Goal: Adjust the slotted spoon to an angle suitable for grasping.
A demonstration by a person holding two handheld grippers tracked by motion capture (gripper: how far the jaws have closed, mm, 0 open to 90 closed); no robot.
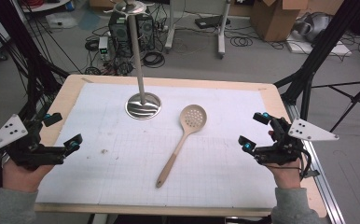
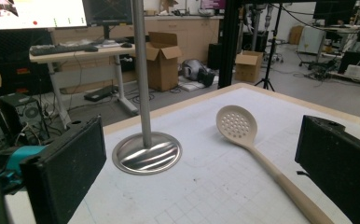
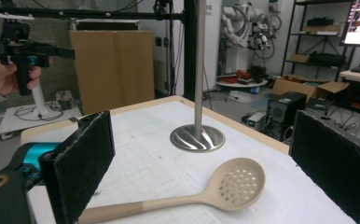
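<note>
Both your left gripper (image 1: 62, 130) and right gripper (image 1: 254, 130) sit spread wide with nothing between the jaws, flanking the slotted spoon (image 1: 183, 141). It lies flat near the stand (image 1: 142, 103), so you've got room either side of the handle.

The slotted spoon (image 1: 183, 140) is pale beige, its handle a slightly darker tan toward the near end, and its bowl is dotted with small round holes. The stand (image 1: 143, 105) at the far side is shiny silver metal, its round base streaked with wavy reflections. The surface (image 1: 71, 93) is light wood, covered by a white mat (image 1: 225, 163) printed with a faint grey grid. Each hand-held gripper, left (image 1: 62, 130) and right (image 1: 254, 131), is black with turquoise spots and a pale grey plate.
</note>
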